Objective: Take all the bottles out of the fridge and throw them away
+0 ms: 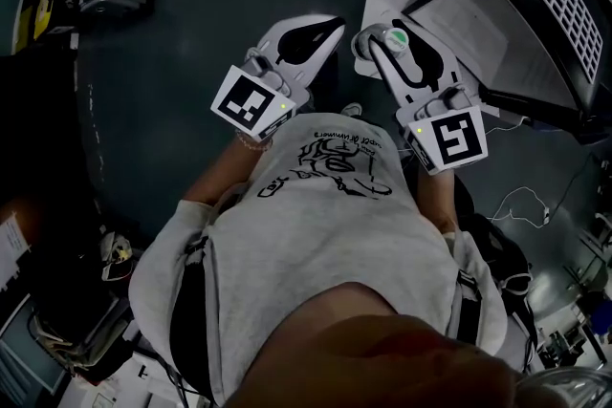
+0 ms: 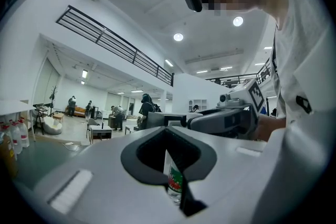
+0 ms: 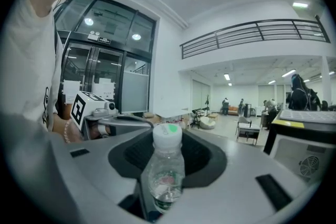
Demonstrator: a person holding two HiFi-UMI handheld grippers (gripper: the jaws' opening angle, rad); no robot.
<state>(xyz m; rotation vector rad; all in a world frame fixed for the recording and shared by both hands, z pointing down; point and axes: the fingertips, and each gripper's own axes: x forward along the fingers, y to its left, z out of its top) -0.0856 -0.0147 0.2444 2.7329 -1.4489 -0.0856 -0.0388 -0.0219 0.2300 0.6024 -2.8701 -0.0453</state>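
Clear plastic shows between the jaws of the right gripper (image 1: 375, 43), which are clamped on a white-capped bottle (image 3: 165, 170). A labelled bottle (image 2: 174, 181), green and red, is gripped in the left gripper (image 1: 330, 26). Both grippers are held side by side at twelve o'clock of the grey shirt (image 1: 325, 234), above dark floor (image 1: 163, 110).

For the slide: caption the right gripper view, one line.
Right gripper holds a clear, white-capped bottle upright; glass doors behind.
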